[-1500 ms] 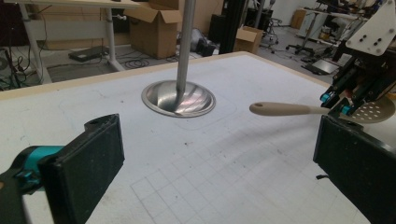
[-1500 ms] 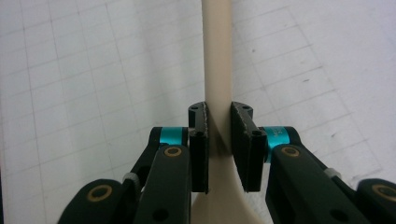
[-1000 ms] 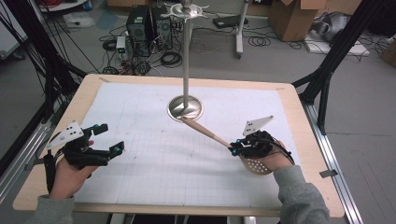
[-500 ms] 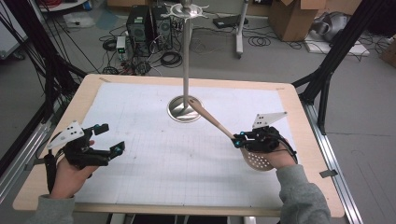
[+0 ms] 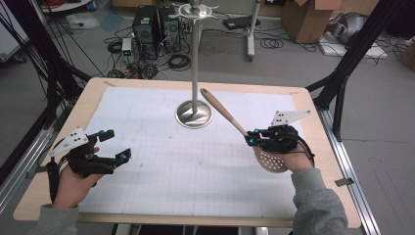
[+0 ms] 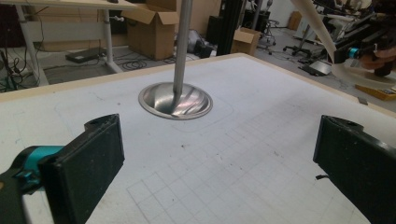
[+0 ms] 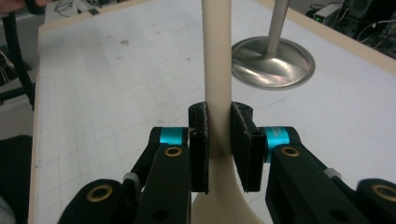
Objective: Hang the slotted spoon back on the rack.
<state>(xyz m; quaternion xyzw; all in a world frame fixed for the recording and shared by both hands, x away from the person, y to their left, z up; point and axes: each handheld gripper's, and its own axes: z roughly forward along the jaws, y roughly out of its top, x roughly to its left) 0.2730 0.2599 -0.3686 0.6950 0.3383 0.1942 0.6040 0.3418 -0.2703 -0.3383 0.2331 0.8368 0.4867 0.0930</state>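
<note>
A beige slotted spoon point(image 5: 230, 117) is held above the table at the right, its handle slanting up toward the metal stand pole point(image 5: 195, 54). My right gripper point(image 5: 250, 138) is shut on the spoon's neck point(image 7: 217, 88), with the perforated bowl point(image 5: 271, 160) behind the jaws near the hand. The stand's round steel base point(image 5: 194, 114) sits mid-table, with a hook ring point(image 5: 195, 9) at the pole's top. My left gripper point(image 5: 117, 145) rests open at the table's left front; its two pads point(image 6: 88, 163) are wide apart with bare mat between them, facing the base point(image 6: 175, 100).
A white gridded mat point(image 5: 186, 161) covers the wooden table point(image 5: 313, 117). Black frame struts point(image 5: 342, 63) stand at the right and left of the table. Computers, cables and cardboard boxes point(image 5: 306, 17) lie on the floor beyond.
My right gripper has lifted the spoon and moved it right and away from the stand base, raising the handle tip. The left gripper has stayed in place, open.
</note>
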